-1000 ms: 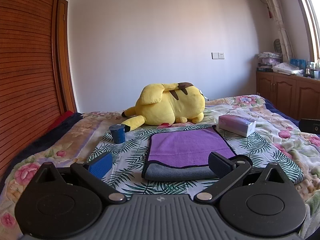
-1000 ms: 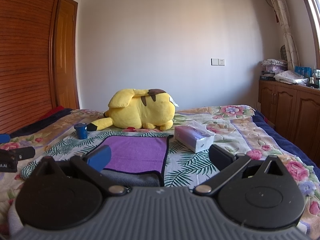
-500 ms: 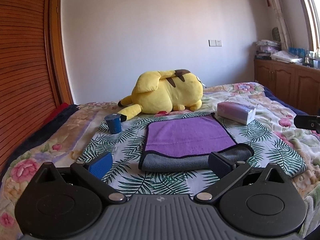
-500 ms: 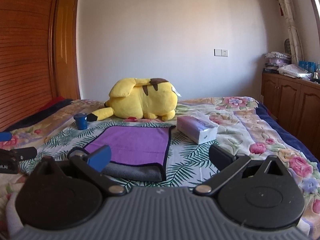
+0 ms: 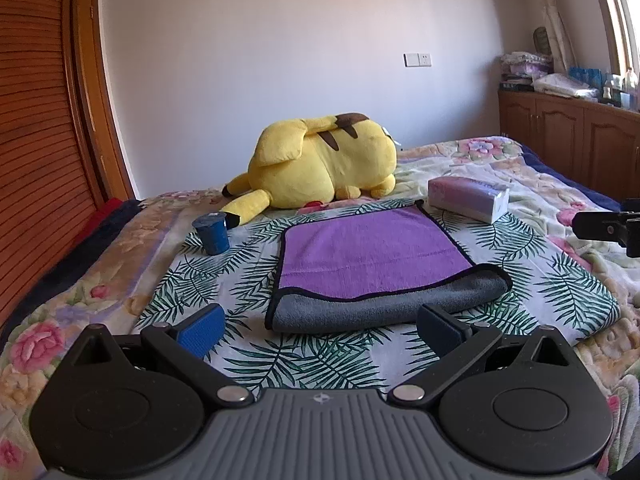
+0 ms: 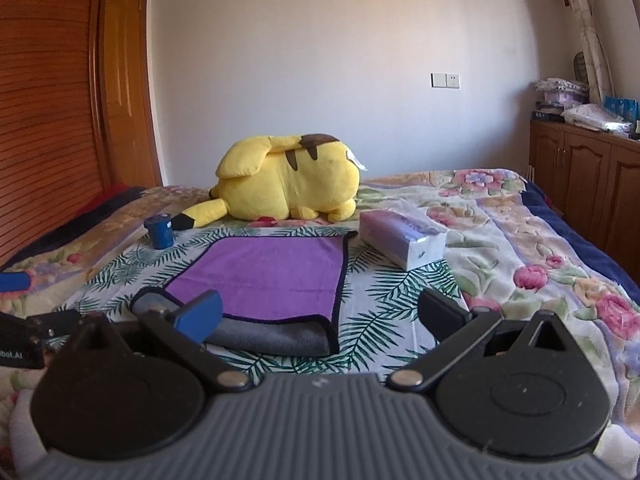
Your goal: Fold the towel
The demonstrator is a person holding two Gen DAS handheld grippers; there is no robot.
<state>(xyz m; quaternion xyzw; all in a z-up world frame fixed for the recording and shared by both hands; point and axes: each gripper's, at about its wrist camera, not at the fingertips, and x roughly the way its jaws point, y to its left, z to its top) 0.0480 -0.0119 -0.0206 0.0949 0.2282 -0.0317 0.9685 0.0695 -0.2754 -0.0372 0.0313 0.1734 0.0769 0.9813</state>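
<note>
While both tongs stand spread apart and grip nothing, the left tongs point(image 5: 320, 326) hover just short of the towel's near fold and the right tongs point(image 6: 320, 316) sit off its right corner. The towel point(image 5: 372, 256), purple over grey, lies folded once on the palm-leaf sheet point(image 5: 560, 280) of the bed, between a blue cup point(image 5: 211, 233) and a tissue box point(image 5: 468, 198). It looks soft, light and limp; pinching the black-edged side corners should carry it cleanly over.
</note>
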